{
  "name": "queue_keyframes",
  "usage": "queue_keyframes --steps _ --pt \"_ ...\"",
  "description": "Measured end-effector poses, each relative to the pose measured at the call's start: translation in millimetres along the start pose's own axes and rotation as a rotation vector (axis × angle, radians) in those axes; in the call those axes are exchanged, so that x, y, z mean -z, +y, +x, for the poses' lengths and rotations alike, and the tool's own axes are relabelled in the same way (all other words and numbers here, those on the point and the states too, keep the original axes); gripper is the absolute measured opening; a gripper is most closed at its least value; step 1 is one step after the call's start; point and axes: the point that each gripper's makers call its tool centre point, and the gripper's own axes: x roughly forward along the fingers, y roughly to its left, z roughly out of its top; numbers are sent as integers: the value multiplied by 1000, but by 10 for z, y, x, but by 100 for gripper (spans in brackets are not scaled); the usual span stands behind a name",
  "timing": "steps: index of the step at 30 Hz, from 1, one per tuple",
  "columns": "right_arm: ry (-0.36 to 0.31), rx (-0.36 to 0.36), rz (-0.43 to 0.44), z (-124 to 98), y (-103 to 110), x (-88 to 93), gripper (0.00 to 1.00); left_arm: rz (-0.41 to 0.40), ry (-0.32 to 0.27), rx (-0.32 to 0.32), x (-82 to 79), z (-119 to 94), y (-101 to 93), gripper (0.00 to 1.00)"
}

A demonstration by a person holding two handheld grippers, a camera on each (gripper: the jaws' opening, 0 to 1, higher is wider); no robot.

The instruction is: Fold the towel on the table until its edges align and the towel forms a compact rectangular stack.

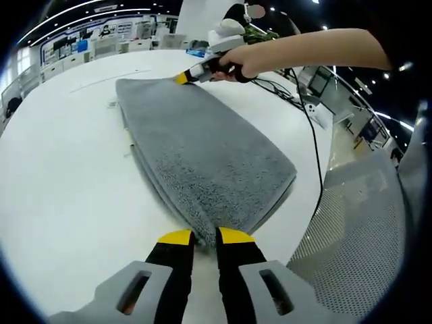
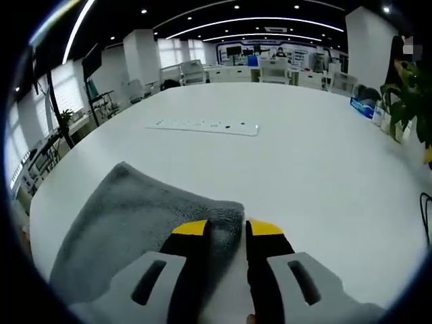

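On the broad white worktop (image 1: 61, 175) lies the grey towel (image 1: 202, 155), folded into several layers and stretched long between the two grippers. Its near end narrows to a bunched edge pinched between the yellow-tipped jaws of the left gripper (image 1: 205, 237), which are clenched on the cloth. At the far end, in the left gripper view, a person's hand (image 1: 246, 62) holds the right gripper (image 1: 181, 78) against the towel's far corner. From the right gripper view, the right gripper (image 2: 228, 228) has its jaws closed on that corner of the towel (image 2: 135, 229). Beyond, a white power strip (image 2: 202, 126) rests on the worktop (image 2: 304, 155), well apart from the towel. A black cable (image 1: 312, 142) trails over the worktop's edge.
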Motion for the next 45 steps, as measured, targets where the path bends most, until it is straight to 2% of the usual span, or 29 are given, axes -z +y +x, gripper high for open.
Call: queue_keyframes --steps 4,13,20,28,45 --pt "5 -6 -67 -59 29 -17 21 6 -2 0 5 0 -5 13" --pt "12 -19 -67 -240 -12 53 28 20 -13 -3 7 2 -10 13" --pt "5 -55 -77 -456 108 139 28 32 -19 -7 11 3 -22 13" --pt "12 -82 -72 -754 310 367 29 41 -46 -19 19 1 -31 13" --pt "24 -103 -61 -1297 513 760 30 69 -76 -28 4 2 -24 13"
